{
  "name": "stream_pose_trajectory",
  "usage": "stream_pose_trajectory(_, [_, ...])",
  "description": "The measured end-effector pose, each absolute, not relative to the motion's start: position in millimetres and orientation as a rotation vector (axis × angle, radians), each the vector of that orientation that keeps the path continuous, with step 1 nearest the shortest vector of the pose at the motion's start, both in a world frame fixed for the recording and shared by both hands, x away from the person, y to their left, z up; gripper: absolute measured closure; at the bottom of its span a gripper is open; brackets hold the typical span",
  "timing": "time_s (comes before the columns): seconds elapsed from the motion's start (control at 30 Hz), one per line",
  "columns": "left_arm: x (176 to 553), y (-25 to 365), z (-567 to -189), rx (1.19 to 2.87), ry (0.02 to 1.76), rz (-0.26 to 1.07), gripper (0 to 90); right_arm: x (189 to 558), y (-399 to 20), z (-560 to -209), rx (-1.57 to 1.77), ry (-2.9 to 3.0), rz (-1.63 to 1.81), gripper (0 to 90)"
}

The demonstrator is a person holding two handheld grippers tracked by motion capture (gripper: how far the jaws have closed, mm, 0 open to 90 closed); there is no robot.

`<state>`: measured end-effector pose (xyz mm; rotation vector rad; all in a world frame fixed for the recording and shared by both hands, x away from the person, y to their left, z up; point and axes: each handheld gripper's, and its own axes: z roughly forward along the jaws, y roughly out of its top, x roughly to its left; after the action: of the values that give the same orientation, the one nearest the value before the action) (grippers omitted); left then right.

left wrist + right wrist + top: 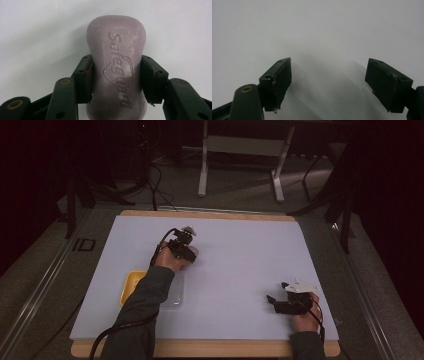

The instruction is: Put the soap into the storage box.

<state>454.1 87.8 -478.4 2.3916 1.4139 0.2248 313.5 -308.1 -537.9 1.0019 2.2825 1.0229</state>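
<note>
Presently: left tongs (116, 80) clamped on a mauve soap bar (115, 47) above the white bench (240, 255); right tongs (328, 85) wide, nothing between; yellow tray (131, 282) near the left forearm.

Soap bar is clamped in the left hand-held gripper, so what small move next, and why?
Probably carry the soap bar back toward the yellow dish near the table's front-left. The left hand-held gripper pinches it on both sides, and the right hand-held gripper is open over bare surface.
</note>
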Motion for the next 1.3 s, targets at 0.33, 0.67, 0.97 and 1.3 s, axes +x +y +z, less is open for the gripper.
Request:
stream_pose_trajectory(0.33, [446.4, 90.0, -461.7, 2.368, 1.376, 0.227, 49.7, 313.3, -308.3, -537.8, 1.001, 2.277, 1.027, 20.7])
stream_pose_trajectory(0.67, [439.2, 95.1, -449.0, 2.336, 1.35, 0.211, 49.7, 313.2, -308.6, -537.8, 1.004, 2.272, 1.031, 20.6])
stream_pose_trajectory(0.97, [430.8, 101.3, -435.9, 2.323, 1.328, 0.234, 49.7, 313.1, -308.7, -537.7, 1.005, 2.271, 1.033, 20.6])
stream_pose_trajectory(1.3, [422.1, 112.0, -429.3, 2.297, 1.331, 0.246, 49.7, 313.0, -308.7, -537.7, 1.008, 2.27, 1.032, 20.6])
